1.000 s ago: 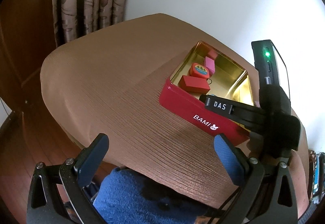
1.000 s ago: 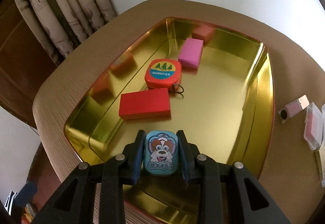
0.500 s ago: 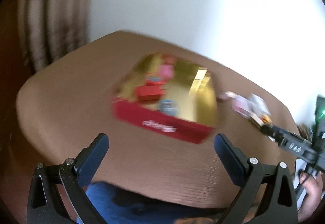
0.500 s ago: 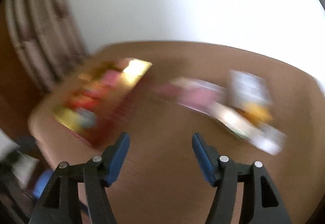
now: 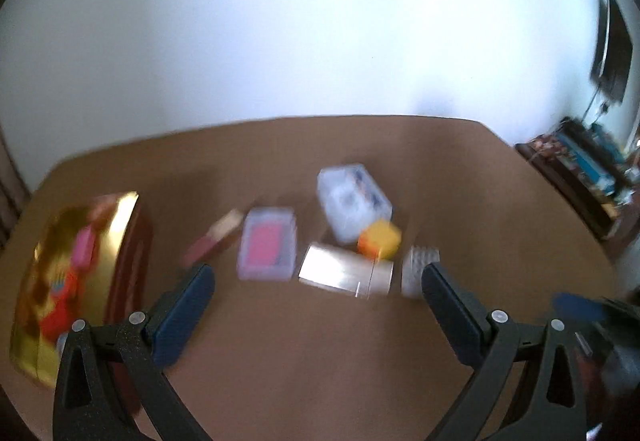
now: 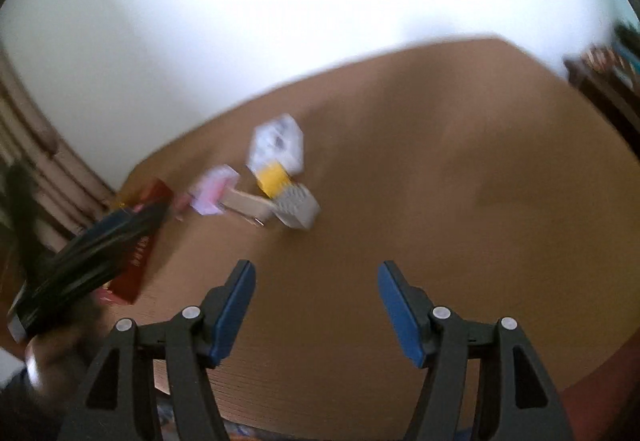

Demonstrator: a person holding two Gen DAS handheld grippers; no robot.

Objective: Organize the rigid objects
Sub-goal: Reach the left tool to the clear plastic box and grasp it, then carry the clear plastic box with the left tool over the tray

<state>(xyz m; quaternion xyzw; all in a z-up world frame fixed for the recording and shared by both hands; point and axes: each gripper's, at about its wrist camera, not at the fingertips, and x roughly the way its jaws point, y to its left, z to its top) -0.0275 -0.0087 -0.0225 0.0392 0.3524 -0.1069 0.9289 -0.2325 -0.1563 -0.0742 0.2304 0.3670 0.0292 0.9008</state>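
Both views are motion-blurred. A red tin (image 5: 132,253) with a gold inside holds red and pink blocks at the left; it also shows in the right wrist view (image 6: 140,241). A cluster of small items lies mid-table: a clear case with a pink card (image 5: 267,243), a clear box (image 5: 352,201), a yellow cube (image 5: 379,239), a silver case (image 5: 344,273), a white block (image 5: 416,269) and a pink stick (image 5: 212,241). My left gripper (image 5: 318,305) is open and empty, near the cluster. My right gripper (image 6: 316,305) is open and empty, above bare table, short of the cluster (image 6: 276,181).
The brown ribbed table (image 6: 460,181) stands against a white wall. Curtains (image 6: 24,145) hang at the left. A dark shelf with clutter (image 5: 580,169) stands at the far right. The left gripper's body (image 6: 80,261) crosses the left of the right wrist view.
My right gripper let go of the small blue dog tin in the red tin, opened, and swung right. My left gripper also swung right, from the tin toward the cluster.
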